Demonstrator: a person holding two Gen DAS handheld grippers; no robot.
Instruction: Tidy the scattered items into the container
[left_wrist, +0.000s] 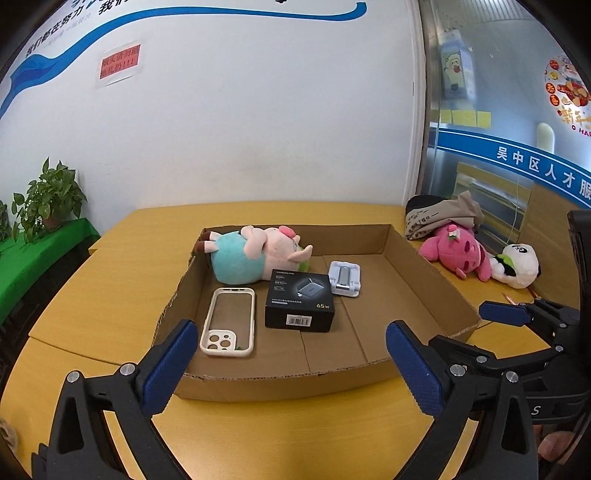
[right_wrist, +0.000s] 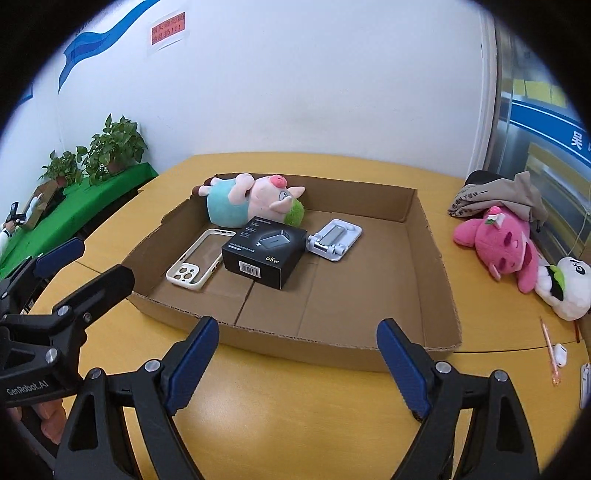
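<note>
Gaping wide, left gripper (left_wrist: 291, 360) jaws hold nothing, tilted down over the near edge of the cardboard box (left_wrist: 424, 295). Right gripper (right_wrist: 297, 360) jaws also spread and empty, same downward tilt, just beside the left one.

Inside the box toward its far-left corner: pig plush (left_wrist: 255, 253), phone case (left_wrist: 229, 323), black charger box (left_wrist: 300, 303), white phone stand (left_wrist: 344, 278).

Outside the box, near the desk (left_wrist: 110, 295) right edge: pink plush (right_wrist: 504, 245), panda plush (right_wrist: 565, 288), pen (right_wrist: 550, 350).
</note>
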